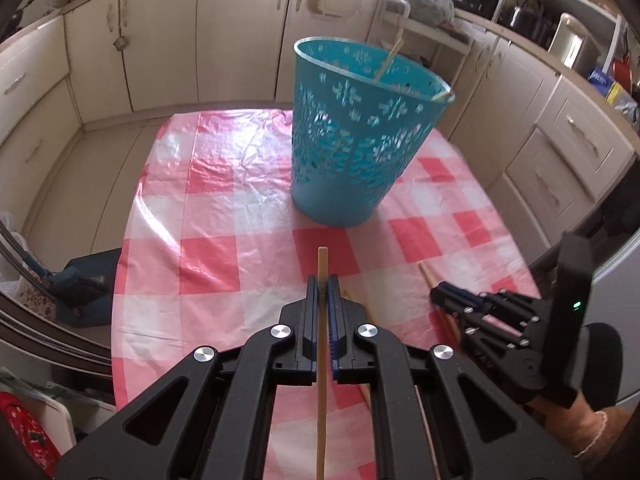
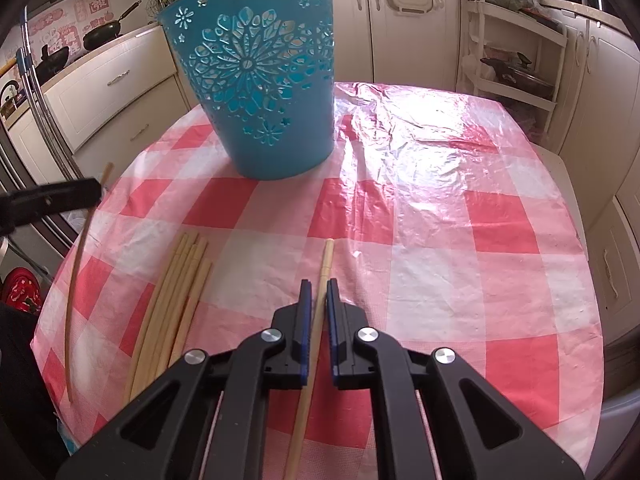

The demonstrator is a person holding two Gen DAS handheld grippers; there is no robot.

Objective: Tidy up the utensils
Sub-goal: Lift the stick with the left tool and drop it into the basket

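Teal basket [image 1: 352, 136] ahead of both tongs, two chopsticks [image 1: 386, 62] inside. Left gripper [image 1: 322, 286] clamped on a chopstick [image 1: 322, 264]; right gripper [image 2: 318, 292] pinching another chopstick [image 2: 326, 256].

The blue basket [image 2: 262, 80] stands at about eleven o'clock from the right gripper [image 2: 319, 292] and blocks the far-left part of the checked tablecloth [image 2: 460, 208]. From twelve round to three o'clock the cloth lies bare. At nine o'clock a bundle of chopsticks [image 2: 176, 300] crowds the near left, and beyond it the left gripper [image 2: 80, 194] reaches in, possibly raised above the table.
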